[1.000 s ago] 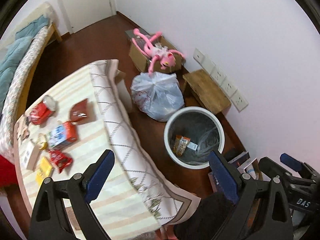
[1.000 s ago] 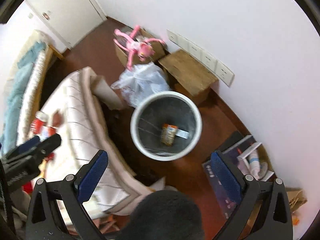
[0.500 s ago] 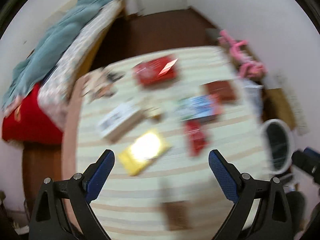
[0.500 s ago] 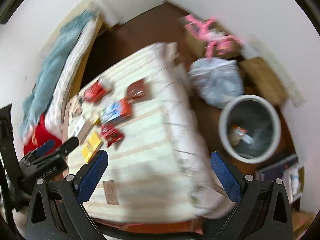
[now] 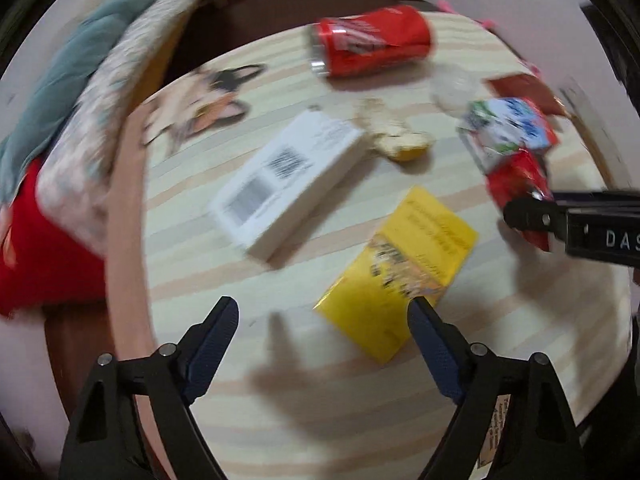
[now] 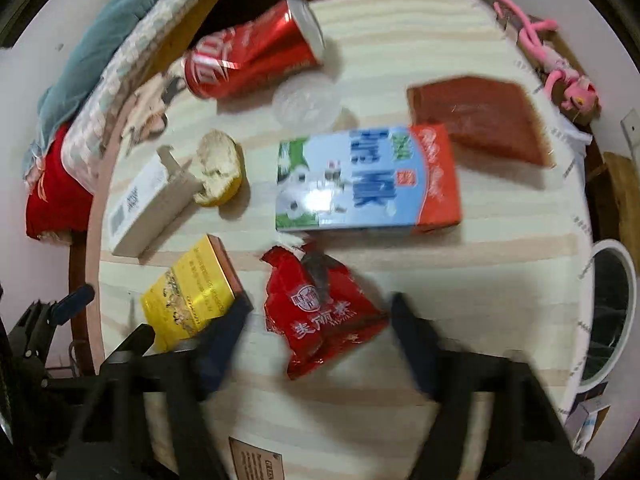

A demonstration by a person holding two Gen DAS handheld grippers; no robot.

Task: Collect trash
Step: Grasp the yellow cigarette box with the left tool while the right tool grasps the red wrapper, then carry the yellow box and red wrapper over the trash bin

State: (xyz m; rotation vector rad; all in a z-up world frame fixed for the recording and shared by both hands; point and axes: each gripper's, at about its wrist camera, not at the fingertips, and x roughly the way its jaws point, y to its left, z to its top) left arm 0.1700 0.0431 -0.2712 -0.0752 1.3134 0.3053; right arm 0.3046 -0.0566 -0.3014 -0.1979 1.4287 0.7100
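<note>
A round table [image 6: 460, 360] wears a cloth of pale cream and peach stripes, and on it lie a shiny red drink can with white lettering [image 6: 256, 54], a blue, white and green milk carton with an orange-red end [image 6: 366, 178] and a glossy red foil wrapper printed with white characters [image 6: 320, 312]. Near them are a bright yellow flat box with dark print [image 5: 400, 276], a white cardboard box bearing black barcodes [image 5: 286, 176] and a dull brownish-red pouch [image 6: 484, 118]. Beside the table a white-rimmed bin with a dark inside [image 6: 608, 316] shows, and a pink plush toy [image 6: 552, 68] lies beyond.
</note>
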